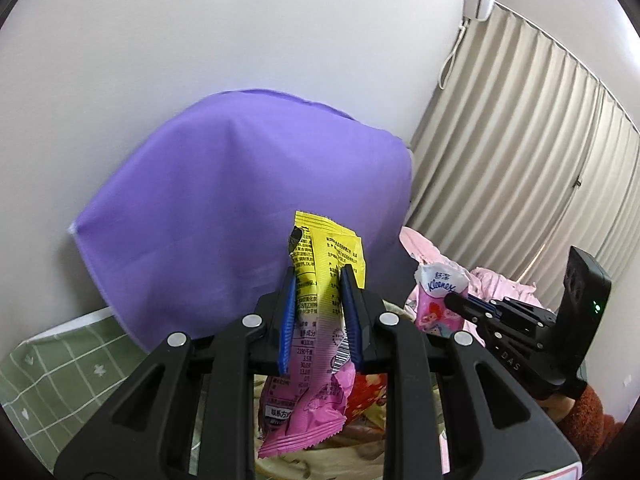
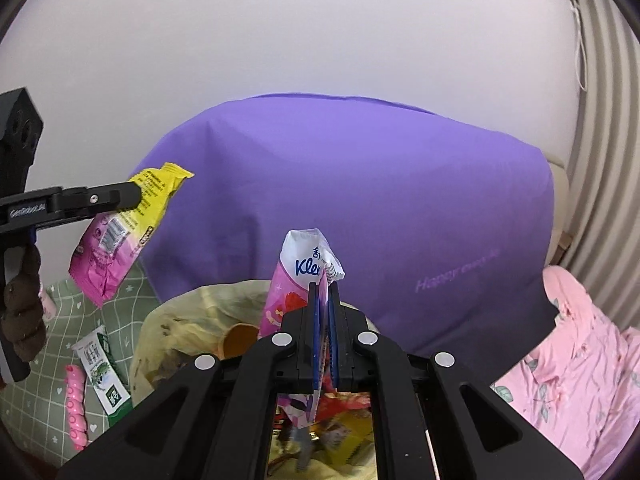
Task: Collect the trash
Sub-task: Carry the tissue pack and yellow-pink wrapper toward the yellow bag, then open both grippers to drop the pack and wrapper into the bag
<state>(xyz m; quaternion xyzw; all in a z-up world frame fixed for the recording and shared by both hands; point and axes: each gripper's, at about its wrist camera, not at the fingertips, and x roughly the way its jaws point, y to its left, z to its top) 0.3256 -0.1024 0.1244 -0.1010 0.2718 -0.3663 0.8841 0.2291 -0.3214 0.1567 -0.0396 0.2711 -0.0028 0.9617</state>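
While both hang over the yellow trash bag, the left gripper is pinching a light, crinkly snack wrapper mid-length, and the right gripper is clamping a soft Kleenex packet.

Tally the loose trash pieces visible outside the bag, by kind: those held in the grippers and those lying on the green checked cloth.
Snack wrapper, held in the left gripper: 1
Tissue pack, held in the right gripper: 1
Milk carton on the green cloth: 1
Total: 3
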